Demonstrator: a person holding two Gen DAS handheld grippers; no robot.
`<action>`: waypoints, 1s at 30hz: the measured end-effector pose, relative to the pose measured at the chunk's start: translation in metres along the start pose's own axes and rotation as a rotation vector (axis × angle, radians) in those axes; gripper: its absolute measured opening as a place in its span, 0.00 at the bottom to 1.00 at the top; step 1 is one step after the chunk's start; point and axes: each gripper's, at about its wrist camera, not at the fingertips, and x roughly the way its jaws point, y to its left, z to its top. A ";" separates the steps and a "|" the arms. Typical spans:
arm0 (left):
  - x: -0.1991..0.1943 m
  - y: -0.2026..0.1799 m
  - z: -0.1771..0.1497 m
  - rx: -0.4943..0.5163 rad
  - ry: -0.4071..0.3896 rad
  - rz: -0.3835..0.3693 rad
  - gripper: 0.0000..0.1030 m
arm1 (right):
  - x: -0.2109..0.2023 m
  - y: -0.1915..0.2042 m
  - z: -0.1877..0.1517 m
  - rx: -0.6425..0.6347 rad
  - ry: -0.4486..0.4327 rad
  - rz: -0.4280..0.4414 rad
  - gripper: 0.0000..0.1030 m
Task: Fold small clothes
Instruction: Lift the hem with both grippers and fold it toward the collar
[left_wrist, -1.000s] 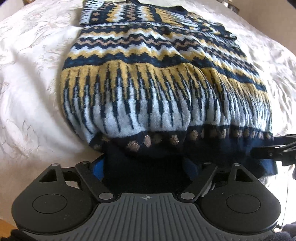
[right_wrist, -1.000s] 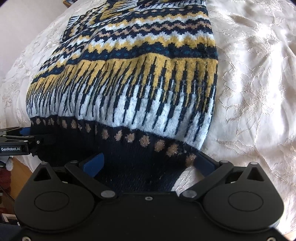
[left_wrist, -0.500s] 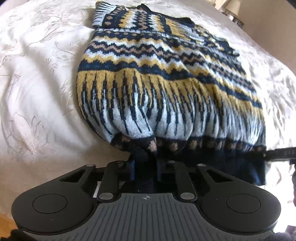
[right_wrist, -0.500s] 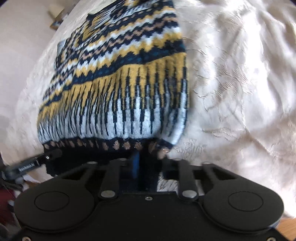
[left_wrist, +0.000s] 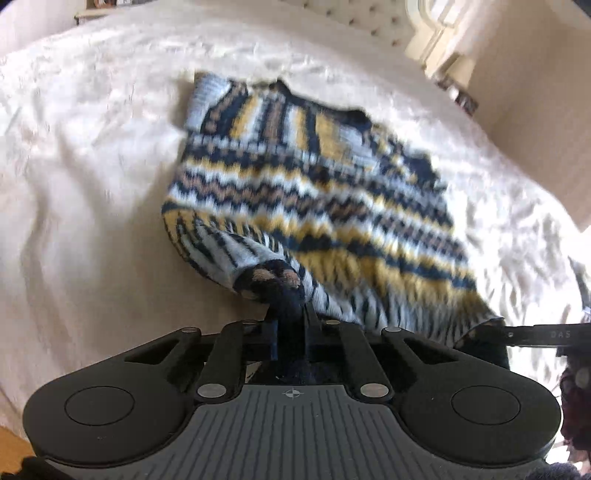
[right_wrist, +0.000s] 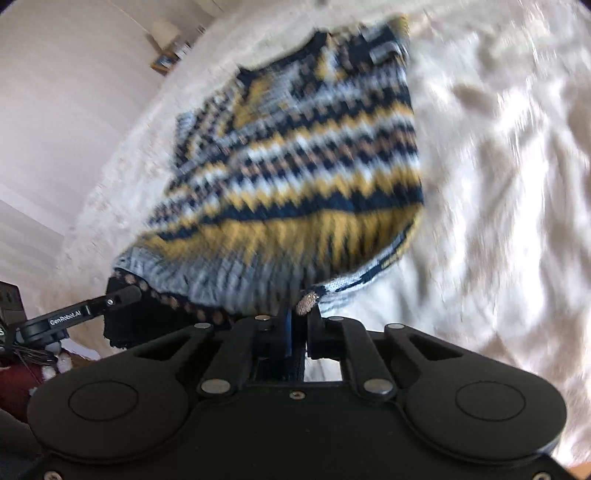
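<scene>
Both jaws clenched on the navy hem corners of the patterned sweater (left_wrist: 317, 192) on the bed (left_wrist: 92, 184), left gripper (left_wrist: 291, 325) and right gripper (right_wrist: 297, 325) should lift evenly, hem probably taut, then fold toward collar.

Chunky knitted wool sweater (left_wrist: 314, 192) with fuzzy matt ribbed hem, cream bedspread (left_wrist: 92, 184) of soft embossed cloth at left of frame, matt black plastic tongs (left_wrist: 291, 325) with small shiny metal rivets, ridged grey plastic housing
</scene>
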 end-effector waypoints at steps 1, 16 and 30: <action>-0.002 -0.001 0.005 -0.004 -0.012 0.000 0.11 | -0.003 0.001 0.005 -0.001 -0.015 0.007 0.14; 0.016 -0.004 0.104 -0.043 -0.199 0.040 0.11 | 0.002 0.002 0.115 0.001 -0.199 0.100 0.13; 0.060 -0.009 0.190 -0.006 -0.254 0.064 0.11 | 0.029 -0.003 0.213 0.016 -0.300 0.084 0.13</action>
